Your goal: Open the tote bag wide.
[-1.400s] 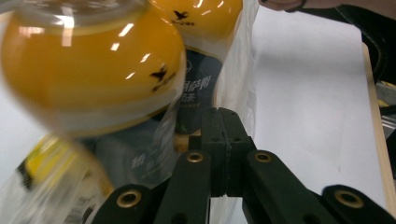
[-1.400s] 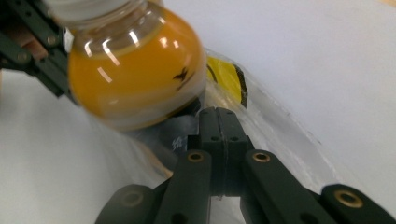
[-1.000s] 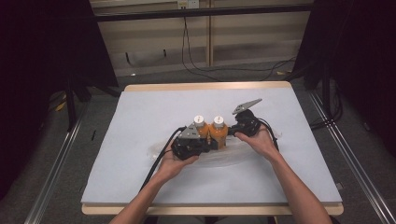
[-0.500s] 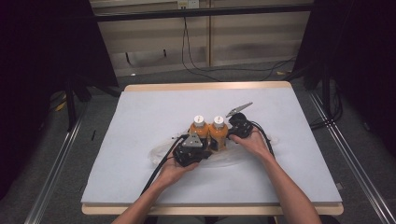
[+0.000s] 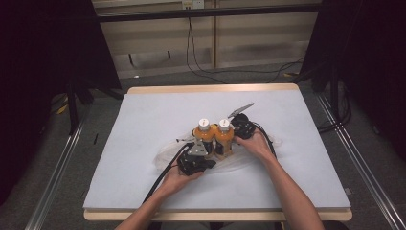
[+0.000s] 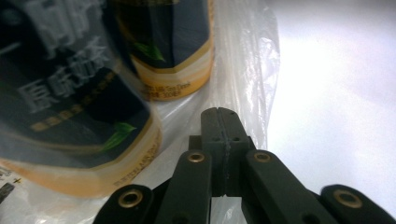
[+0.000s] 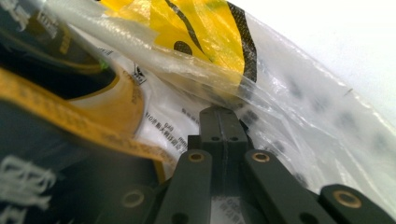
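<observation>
High view, left to right: left gripper (image 5: pixel 195 155) low on the white table cover (image 5: pixel 143 124), just left of and below two orange bottles (image 5: pixel 214 136) with white caps, standing upright side by side and touching on a clear plastic bag (image 5: pixel 165 155) spread flat; right gripper (image 5: pixel 243 129) just right of the bottles, close against the right-hand one. Left gripper view: two bottles at upper left, near one (image 6: pixel 70 116) blurred, far one (image 6: pixel 168 51) sharper; dark labels with orange-yellow bands, green leaf marks and large pale Chinese characters, small print on the lower band too fine to read; left gripper (image 6: pixel 219 114) with jaws pressed flat together, tips resting over the bag's clear film (image 6: pixel 243 70), just right of the far bottle's base, bottles themselves outside the jaws; whether a fold of film is pinched cannot be told. Right gripper view: bottle (image 7: pixel 60 107) at left, dark label edged in orange-yellow, pale blurred characters at lower left; bag film (image 7: pixel 280 107) printed with a yellow patch and curved black strokes, small black print and digits behind it not legible; right gripper (image 7: pixel 219 114) with jaws clenched, tips against the bag film beside the bottle, no bottle between them.
</observation>
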The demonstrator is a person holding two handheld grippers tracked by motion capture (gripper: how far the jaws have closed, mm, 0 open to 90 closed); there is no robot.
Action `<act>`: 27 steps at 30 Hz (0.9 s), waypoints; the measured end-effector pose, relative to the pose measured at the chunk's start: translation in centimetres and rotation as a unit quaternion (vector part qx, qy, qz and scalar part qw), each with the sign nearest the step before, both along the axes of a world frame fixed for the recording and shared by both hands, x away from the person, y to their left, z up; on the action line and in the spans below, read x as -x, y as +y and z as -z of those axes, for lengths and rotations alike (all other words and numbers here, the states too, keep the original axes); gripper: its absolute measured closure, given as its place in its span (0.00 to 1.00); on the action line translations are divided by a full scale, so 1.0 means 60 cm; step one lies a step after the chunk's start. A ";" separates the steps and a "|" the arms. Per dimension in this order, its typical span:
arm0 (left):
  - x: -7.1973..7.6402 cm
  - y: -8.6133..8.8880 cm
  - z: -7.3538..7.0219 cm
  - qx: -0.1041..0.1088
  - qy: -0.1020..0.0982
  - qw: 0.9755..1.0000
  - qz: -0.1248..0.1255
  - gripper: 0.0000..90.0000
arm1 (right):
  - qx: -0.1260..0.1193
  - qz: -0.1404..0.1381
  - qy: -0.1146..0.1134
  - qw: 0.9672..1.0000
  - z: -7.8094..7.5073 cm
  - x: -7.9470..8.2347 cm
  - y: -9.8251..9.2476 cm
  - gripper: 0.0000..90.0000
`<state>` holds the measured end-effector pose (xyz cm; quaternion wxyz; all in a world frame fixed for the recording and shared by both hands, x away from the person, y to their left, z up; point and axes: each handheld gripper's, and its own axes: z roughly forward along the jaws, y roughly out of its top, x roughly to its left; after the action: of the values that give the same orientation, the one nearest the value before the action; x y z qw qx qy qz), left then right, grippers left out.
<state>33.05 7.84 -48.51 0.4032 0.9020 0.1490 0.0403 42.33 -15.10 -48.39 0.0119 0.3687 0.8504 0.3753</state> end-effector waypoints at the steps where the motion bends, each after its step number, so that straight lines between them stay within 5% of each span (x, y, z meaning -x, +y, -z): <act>1: 0.001 -0.001 0.001 0.002 0.000 1.000 0.003 1.00 | 0.000 0.000 0.000 1.000 0.000 0.000 0.000 1.00; 11: 0.025 -0.006 -0.002 -0.009 -0.005 0.999 0.046 1.00 | 0.010 0.009 0.006 1.000 -0.003 -0.023 0.013 1.00; 27: 0.034 -0.015 -0.002 -0.003 0.003 0.998 0.068 1.00 | -0.013 0.041 -0.003 0.999 0.006 -0.043 0.017 1.00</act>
<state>31.02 6.95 -48.39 0.4017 0.9114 0.0885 0.0102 44.94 -14.10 -48.75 0.0252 0.4025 0.8293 0.3869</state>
